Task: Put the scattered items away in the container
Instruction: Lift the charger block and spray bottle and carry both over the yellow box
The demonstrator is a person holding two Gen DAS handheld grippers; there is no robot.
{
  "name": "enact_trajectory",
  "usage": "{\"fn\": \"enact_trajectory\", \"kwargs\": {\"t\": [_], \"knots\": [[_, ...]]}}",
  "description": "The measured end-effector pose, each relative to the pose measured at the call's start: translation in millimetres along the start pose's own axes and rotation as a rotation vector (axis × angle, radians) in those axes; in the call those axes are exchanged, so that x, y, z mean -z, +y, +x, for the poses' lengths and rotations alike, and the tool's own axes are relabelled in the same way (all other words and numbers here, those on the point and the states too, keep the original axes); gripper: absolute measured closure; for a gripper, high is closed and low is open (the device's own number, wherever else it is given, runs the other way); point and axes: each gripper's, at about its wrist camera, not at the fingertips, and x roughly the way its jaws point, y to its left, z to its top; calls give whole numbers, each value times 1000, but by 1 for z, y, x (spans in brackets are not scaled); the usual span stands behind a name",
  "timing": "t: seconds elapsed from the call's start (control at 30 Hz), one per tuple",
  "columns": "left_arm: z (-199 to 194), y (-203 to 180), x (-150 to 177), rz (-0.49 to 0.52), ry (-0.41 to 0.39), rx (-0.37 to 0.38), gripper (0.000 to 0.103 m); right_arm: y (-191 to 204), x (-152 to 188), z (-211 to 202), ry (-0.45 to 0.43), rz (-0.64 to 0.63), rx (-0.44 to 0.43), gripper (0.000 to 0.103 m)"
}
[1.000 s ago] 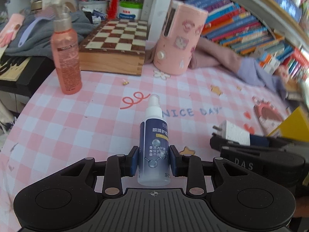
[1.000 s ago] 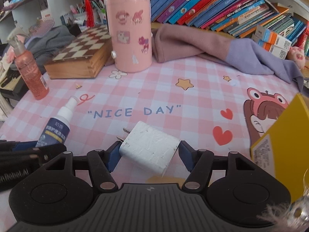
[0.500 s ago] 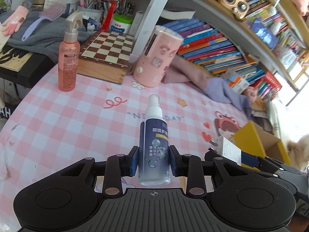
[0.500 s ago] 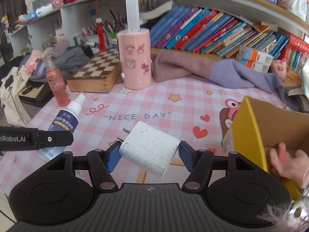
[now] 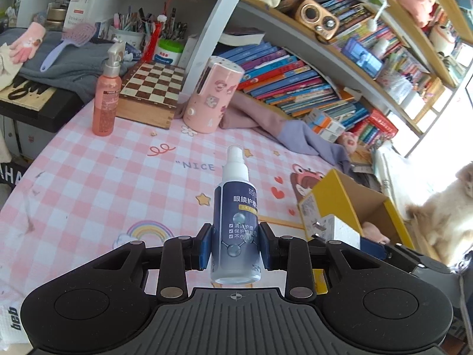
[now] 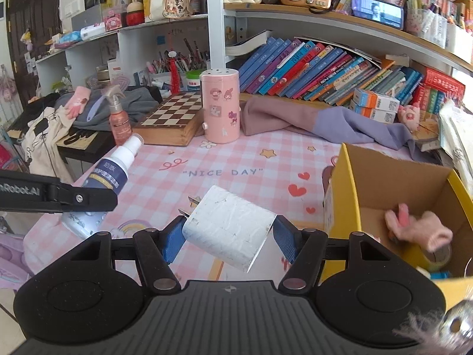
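Where legible: tablecloth "NICE DAY"

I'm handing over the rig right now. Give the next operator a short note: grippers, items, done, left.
Left gripper: shut on the small spray bottle, held upright above the table.
Right gripper: shut on the white charger plug, beside the yellow box.
Done: a pink glove and a tape roll lie in the box.
Left: drop both held items in; the pink pump bottle may follow.
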Motion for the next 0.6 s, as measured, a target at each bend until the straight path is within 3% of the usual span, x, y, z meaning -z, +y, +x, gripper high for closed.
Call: {"fn": "enact_trajectory", "kwargs": {"t": [0.6], "knots": [[-44, -24, 56, 56, 58, 123, 72, 7, 69, -80, 10, 126, 97, 41]]}}
